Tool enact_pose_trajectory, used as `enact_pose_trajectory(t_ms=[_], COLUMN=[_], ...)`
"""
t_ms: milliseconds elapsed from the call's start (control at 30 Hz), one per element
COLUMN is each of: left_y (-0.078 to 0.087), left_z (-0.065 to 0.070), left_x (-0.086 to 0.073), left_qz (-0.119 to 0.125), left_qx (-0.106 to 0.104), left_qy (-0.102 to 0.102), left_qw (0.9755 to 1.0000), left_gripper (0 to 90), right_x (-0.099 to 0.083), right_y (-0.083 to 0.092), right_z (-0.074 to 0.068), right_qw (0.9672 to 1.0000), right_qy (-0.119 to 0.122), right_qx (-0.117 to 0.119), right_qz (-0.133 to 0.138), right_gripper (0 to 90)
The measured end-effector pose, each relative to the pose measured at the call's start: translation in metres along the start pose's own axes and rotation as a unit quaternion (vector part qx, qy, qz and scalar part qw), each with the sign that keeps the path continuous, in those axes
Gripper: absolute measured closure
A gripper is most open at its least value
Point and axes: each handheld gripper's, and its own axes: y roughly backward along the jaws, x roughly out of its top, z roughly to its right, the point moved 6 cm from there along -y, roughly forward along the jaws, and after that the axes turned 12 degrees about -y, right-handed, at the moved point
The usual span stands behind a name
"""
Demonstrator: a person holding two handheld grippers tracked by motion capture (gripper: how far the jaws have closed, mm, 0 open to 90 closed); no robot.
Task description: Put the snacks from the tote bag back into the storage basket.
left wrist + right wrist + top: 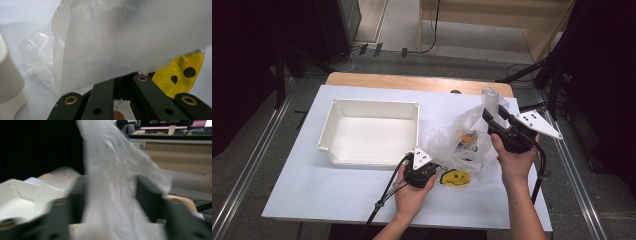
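At centre right of the high view, the right gripper lifts a crumpled clear plastic bag by its top, fingers pinching the film. Lower centre, the left gripper, fingers pressed together, pins the bag's edge to the white surface. The step looks like emptying the bag; next, a higher lift.

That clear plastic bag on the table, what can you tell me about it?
The plastic bag is thin, see-through, crinkled film, standing on the white table right of the white tray. The right gripper lifts its top; the left gripper pinches its bottom edge. Something orange shows inside, and a yellow smiley lies at its base.
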Motion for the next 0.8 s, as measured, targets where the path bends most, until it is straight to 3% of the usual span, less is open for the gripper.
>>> enact_pose_trajectory(t_ms=[33, 67, 100, 133, 167, 233, 433, 500, 567, 667, 733, 800], left_y=[0.000, 0.000, 0.000, 0.000, 0.000, 0.000, 0.000, 0.000, 0.001, 0.003, 0.008, 0.012], left_z=[0.000, 0.000, 0.000, 0.000, 0.000, 0.000, 0.001, 0.001, 0.002, 0.003, 0.003, 0.003], left_x=[0.000, 0.000, 0.000, 0.000, 0.000, -0.001, 0.000, 0.000, 0.000, 0.000, 0.002, 0.003], left_qz=[-0.001, -0.001, -0.002, -0.002, -0.003, -0.004, -0.002, -0.002, 0.004, 0.008, 0.030, 0.034], left_qx=[0.001, 0.001, 0.001, 0.001, 0.001, -0.001, -0.002, -0.002, -0.010, -0.019, -0.032, -0.036], left_qy=[-0.001, -0.001, -0.003, -0.003, -0.005, -0.006, -0.009, -0.009, -0.009, -0.009, 0.001, 0.011], left_qw=[1.0000, 1.0000, 1.0000, 1.0000, 1.0000, 1.0000, 1.0000, 1.0000, 0.9999, 0.9997, 0.9990, 0.9987], left_gripper=[90.0, 90.0, 90.0, 90.0, 90.0, 90.0, 90.0, 90.0, 85.1, 75.3, 67.0, 57.4], right_x=[-0.013, -0.013, -0.032, -0.032, -0.050, -0.076, -0.126, -0.136, -0.140, -0.139, -0.138, -0.138], right_y=[-0.019, -0.019, -0.035, -0.035, -0.047, -0.056, -0.060, -0.058, -0.057, -0.053, -0.051, -0.049], right_z=[0.012, 0.012, 0.024, 0.024, 0.035, 0.047, 0.077, 0.082, 0.084, 0.083, 0.083, 0.081], right_qw=[0.9988, 0.9988, 0.9961, 0.9961, 0.9926, 0.9869, 0.9716, 0.9685, 0.9690, 0.9739, 0.9760, 0.9785], right_qy=[-0.027, -0.027, -0.042, -0.042, -0.051, -0.061, -0.083, -0.079, -0.074, -0.080, -0.087, -0.082], right_qx=[0.006, 0.006, 0.001, 0.001, -0.013, -0.032, -0.080, -0.092, -0.091, -0.078, -0.077, -0.067], right_qz=[-0.040, -0.040, -0.077, -0.077, -0.110, -0.146, -0.207, -0.218, -0.217, -0.198, -0.184, -0.177], right_gripper=[74.9, 74.9, 82.7, 82.7, 86.9, 89.5, 90.0, 90.0, 90.0, 90.0, 90.0, 89.6])
